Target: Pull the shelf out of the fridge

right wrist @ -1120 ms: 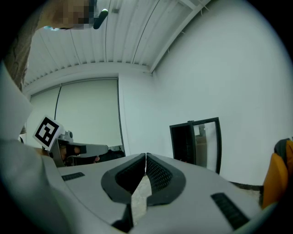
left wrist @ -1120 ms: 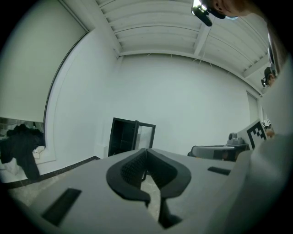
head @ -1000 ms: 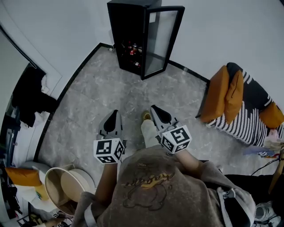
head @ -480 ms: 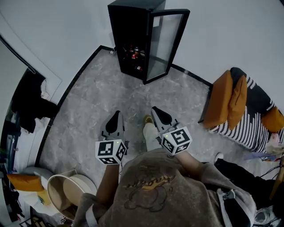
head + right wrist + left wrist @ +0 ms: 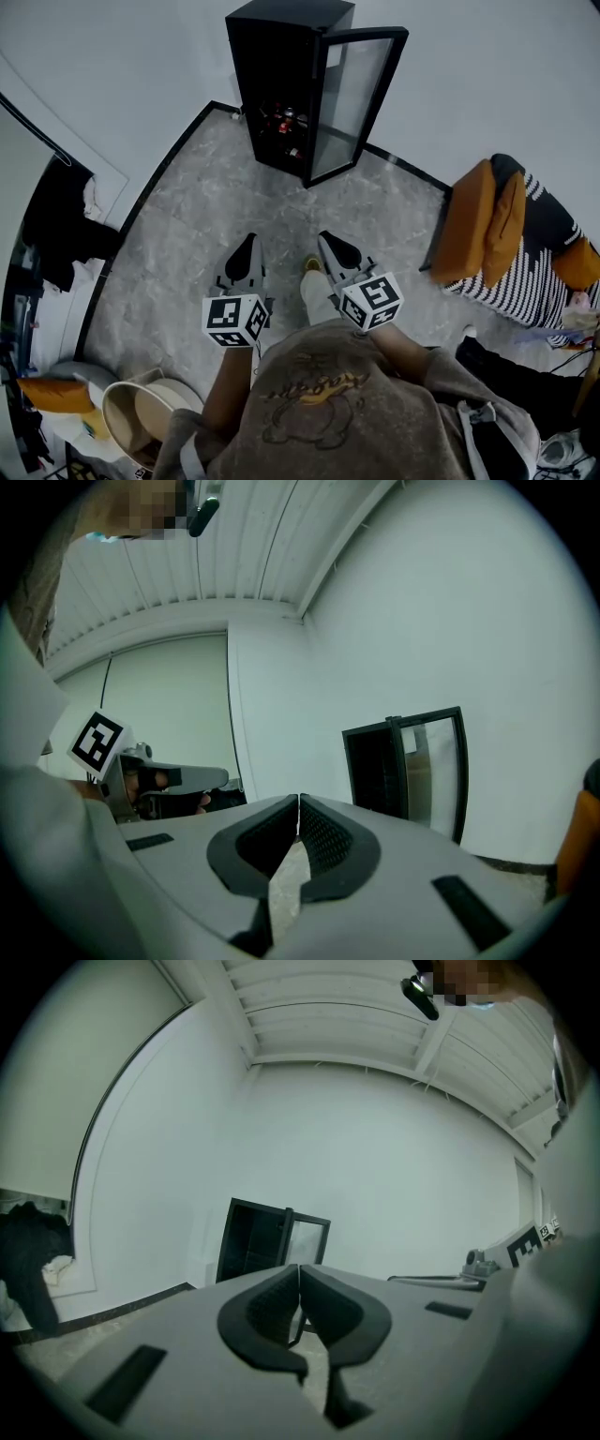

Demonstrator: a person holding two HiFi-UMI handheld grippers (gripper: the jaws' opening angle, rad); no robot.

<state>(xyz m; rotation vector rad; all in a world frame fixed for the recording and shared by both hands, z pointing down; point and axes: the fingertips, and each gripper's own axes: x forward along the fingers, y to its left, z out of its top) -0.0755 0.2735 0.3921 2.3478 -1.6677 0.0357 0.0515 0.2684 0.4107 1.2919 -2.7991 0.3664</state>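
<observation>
A small black fridge (image 5: 281,84) stands against the far wall with its glass door (image 5: 347,98) swung open to the right. Cans and bottles (image 5: 283,120) show on its lower level; the shelf itself is too dark to make out. My left gripper (image 5: 246,246) and right gripper (image 5: 328,241) are held side by side over the floor, well short of the fridge, both shut and empty. The fridge (image 5: 258,1252) appears ahead beyond the shut left gripper (image 5: 299,1269), and the fridge (image 5: 403,766) is to the right of the shut right gripper (image 5: 298,802).
Grey marble-look floor (image 5: 216,216) lies between me and the fridge. An orange-cushioned striped seat (image 5: 506,230) stands at the right. A round basket (image 5: 141,417) sits at lower left, with dark clothes (image 5: 56,220) hanging at the left wall.
The view has shifted slightly; the fridge sits a little further right in the head view and its door shows more face-on. Both grippers keep their pose, still shut.
</observation>
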